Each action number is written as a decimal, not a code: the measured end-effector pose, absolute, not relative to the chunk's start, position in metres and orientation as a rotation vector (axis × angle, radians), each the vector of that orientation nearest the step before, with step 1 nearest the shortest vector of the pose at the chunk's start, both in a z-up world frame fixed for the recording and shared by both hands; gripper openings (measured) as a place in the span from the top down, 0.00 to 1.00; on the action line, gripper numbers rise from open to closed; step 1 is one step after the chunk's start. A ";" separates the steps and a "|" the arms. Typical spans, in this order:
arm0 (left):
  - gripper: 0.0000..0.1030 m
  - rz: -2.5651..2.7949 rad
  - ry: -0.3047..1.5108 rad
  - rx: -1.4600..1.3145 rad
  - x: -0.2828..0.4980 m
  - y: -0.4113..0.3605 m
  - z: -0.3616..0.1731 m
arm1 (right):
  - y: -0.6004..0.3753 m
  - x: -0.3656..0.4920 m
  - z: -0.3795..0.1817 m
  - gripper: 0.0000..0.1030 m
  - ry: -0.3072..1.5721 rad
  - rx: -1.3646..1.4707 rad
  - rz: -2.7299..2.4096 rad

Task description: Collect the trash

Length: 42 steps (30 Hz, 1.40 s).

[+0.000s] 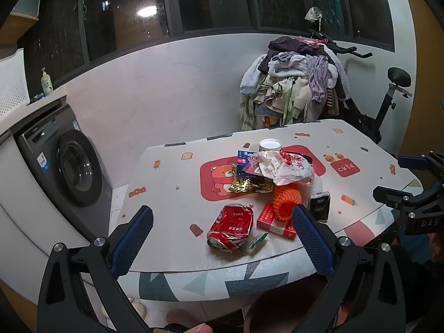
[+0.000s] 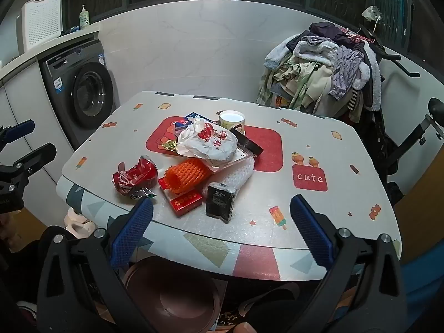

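A pile of trash lies on the table [image 1: 172,194]: a crushed red can [image 1: 231,227] [image 2: 136,177], a red packet [image 1: 273,222] [image 2: 183,201], an orange foam net [image 1: 285,198] [image 2: 186,176], a black packet [image 1: 320,206] [image 2: 220,201], a white crumpled bag [image 1: 285,166] [image 2: 208,143], gold foil [image 1: 247,186] and a paper cup [image 1: 270,144] [image 2: 231,120]. My left gripper [image 1: 222,238] is open and empty, just before the can. My right gripper [image 2: 222,230] is open and empty at the table's near edge, in front of the black packet.
A brown bin [image 2: 172,294] stands on the floor under the table's near edge. A washing machine [image 1: 69,166] is at the left. A chair heaped with clothes [image 1: 294,86] and an exercise bike [image 1: 383,111] stand behind the table.
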<state>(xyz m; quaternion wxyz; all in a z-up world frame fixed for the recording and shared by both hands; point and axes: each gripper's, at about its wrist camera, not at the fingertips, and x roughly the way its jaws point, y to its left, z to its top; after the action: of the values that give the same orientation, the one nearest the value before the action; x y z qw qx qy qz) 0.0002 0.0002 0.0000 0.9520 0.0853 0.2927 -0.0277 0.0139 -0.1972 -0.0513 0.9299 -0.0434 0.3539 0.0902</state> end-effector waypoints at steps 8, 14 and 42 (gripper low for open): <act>0.05 -0.061 0.590 0.173 -0.001 -0.001 0.001 | -0.197 0.014 -0.051 0.05 0.723 -0.094 0.181; 0.05 -0.059 0.591 0.169 0.000 -0.001 0.000 | -0.197 0.015 -0.051 0.05 0.722 -0.096 0.180; 0.05 -0.060 0.593 0.160 0.000 0.001 0.000 | -0.197 0.016 -0.053 0.05 0.721 -0.100 0.177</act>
<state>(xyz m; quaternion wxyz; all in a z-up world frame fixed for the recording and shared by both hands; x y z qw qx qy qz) 0.0000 0.0006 0.0003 0.9528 0.0789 0.2916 -0.0296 0.0159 -0.1965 -0.0527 0.9306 -0.0489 0.3522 0.0864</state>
